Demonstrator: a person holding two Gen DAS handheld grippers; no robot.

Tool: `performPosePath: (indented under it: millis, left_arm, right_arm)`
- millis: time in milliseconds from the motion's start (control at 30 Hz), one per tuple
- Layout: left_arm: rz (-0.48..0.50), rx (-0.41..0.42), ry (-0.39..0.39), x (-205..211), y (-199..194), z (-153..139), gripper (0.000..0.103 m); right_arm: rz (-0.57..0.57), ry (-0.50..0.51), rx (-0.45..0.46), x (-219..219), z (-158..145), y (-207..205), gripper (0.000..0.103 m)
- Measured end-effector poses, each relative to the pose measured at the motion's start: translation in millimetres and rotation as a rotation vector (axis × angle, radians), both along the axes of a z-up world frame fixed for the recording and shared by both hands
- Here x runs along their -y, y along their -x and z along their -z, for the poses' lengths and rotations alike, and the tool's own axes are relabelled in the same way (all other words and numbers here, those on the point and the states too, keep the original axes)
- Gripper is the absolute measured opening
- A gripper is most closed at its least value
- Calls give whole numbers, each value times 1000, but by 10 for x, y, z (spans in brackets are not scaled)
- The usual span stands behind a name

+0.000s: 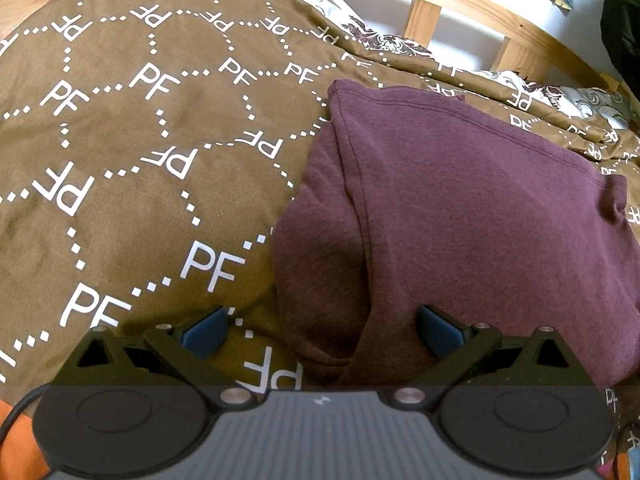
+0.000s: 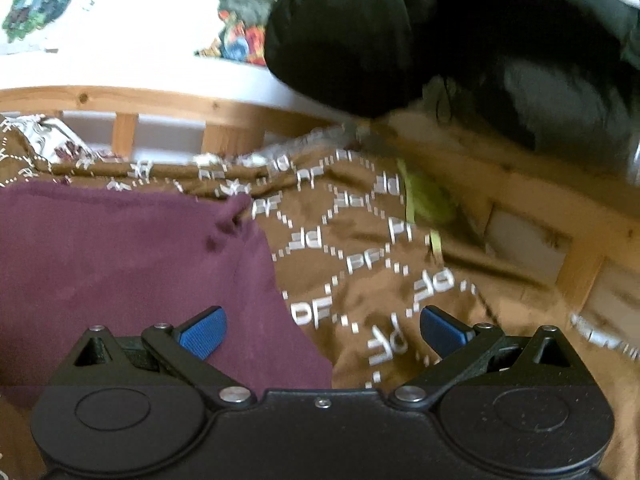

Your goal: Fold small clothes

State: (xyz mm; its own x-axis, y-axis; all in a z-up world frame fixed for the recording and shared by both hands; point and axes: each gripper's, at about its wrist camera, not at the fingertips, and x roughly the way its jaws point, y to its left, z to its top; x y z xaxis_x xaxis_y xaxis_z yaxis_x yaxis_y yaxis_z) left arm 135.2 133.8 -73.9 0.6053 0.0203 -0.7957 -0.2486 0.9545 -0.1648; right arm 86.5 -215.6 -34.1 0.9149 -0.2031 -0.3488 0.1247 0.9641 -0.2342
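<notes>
A maroon garment (image 1: 460,208) lies folded on a brown bedspread (image 1: 132,132) printed with white "PF" letters. In the left wrist view my left gripper (image 1: 322,332) stands open over the garment's near left corner, its blue pads (image 1: 206,332) wide apart with nothing between them. The right wrist view shows the same maroon garment (image 2: 132,264) at the left. My right gripper (image 2: 322,330) is open above its right edge, one blue pad (image 2: 204,332) over the cloth and the other over the bedspread (image 2: 360,248).
A wooden bed rail (image 1: 480,8) runs along the far side, with a white wall behind. A black bulky cloth mass (image 2: 440,36) hangs at the upper right over a wooden frame (image 2: 540,216). A lime-green strap (image 2: 424,204) lies on the bedspread. Orange fabric (image 1: 16,440) shows at bottom left.
</notes>
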Motion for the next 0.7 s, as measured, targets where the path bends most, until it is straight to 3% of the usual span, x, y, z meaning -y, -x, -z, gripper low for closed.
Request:
performPosePath:
  millis: [100,333,467,700]
  left_arm:
    - [0,2,-4,8,5,2,103]
    - [-1,-1,-9,18,2,3,103]
    - [4,-5,-2,-4,9,-3,103]
    - [3,-8,-14,19,11,6,103]
  right_arm:
    - [-53,23,13,-144,-32,22,102]
    - [-261,28,-72,-665,33,-12,102]
    - [-344,42,-70,-955,39,-42,102]
    - [-381,51,-161,-1095,262,-125,102]
